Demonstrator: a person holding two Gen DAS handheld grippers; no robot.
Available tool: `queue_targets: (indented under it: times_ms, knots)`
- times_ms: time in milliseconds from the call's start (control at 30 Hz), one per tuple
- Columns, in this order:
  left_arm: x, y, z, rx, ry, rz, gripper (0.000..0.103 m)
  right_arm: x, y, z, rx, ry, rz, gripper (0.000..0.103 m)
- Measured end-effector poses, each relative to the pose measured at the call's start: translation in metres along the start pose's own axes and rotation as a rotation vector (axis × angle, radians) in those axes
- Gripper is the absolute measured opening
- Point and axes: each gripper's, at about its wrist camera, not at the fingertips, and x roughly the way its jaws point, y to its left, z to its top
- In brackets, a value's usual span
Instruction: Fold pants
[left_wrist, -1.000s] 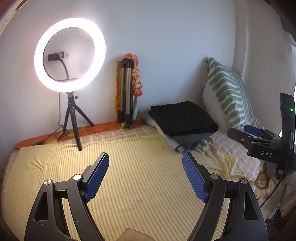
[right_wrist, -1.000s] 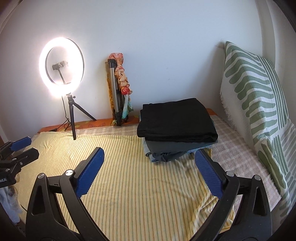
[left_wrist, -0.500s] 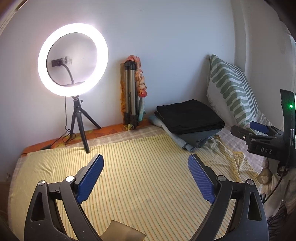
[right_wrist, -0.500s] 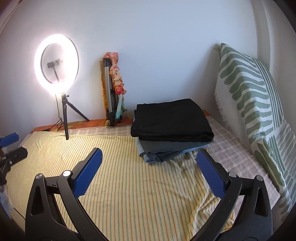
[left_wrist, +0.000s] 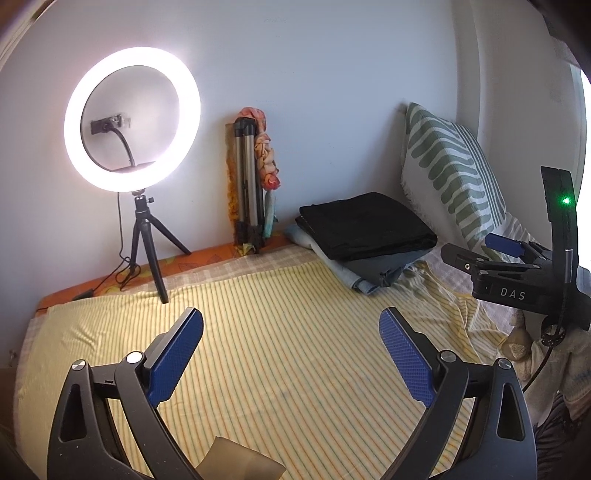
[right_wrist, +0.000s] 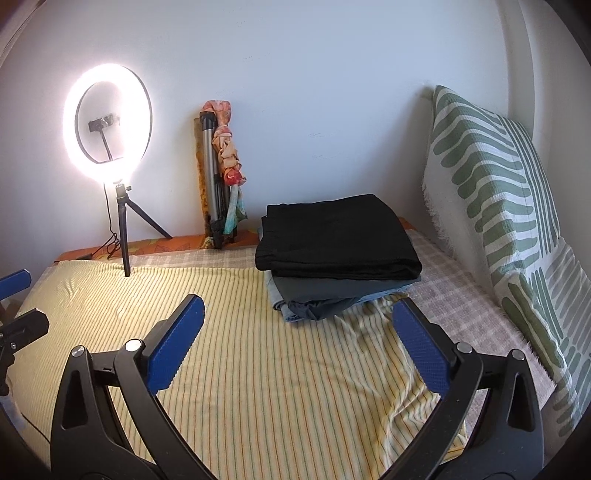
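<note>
I see a yellow striped sheet (right_wrist: 258, 387) under my fingers, folded pants (right_wrist: 336, 240) stacked ahead. My left gripper (left_wrist: 291, 354) and right gripper (right_wrist: 299, 343) hang wide open, holding nothing.

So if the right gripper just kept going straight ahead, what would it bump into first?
Probably the stack of folded pants: the right gripper, open and empty, points over the striped sheet toward it. Depth is uncertain.
</note>
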Motion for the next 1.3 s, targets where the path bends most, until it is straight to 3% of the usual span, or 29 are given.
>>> queue_targets:
  times_ms: [1300]
  knots:
    - [-0.004,0.004,0.001,-0.011,-0.013,0.059,0.1,0.006,0.016,-0.003,-0.035,0.025,0.026,0.103]
